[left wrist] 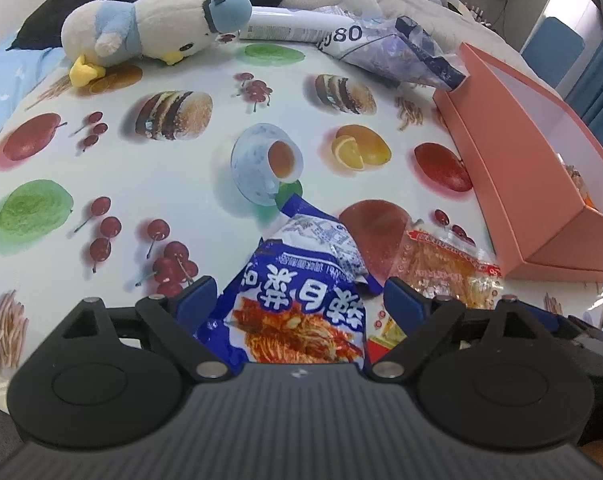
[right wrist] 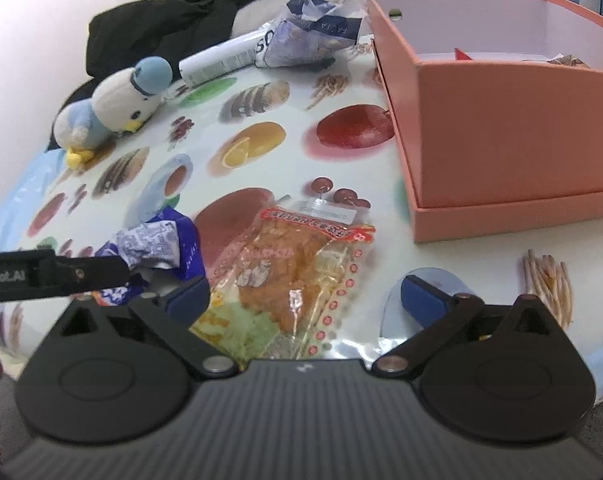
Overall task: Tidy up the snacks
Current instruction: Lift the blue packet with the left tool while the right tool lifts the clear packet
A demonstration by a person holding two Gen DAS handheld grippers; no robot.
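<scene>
Right gripper (right wrist: 305,296) spread over the orange snack pack (right wrist: 297,264); left gripper (left wrist: 299,300), spread, straddles the blue snack packet (left wrist: 297,300). Only the right view looks into the salmon box (right wrist: 501,128) at two o'clock, snacks inside.

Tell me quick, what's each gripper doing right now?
Left gripper: open, astride the blue packet.
Right gripper: open, over the orange packet.

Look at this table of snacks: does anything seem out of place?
Yes: a white-and-blue plush bird lies tipped on its side on the fruit-print tablecloth, beside a white tube; neither is a snack.
</scene>
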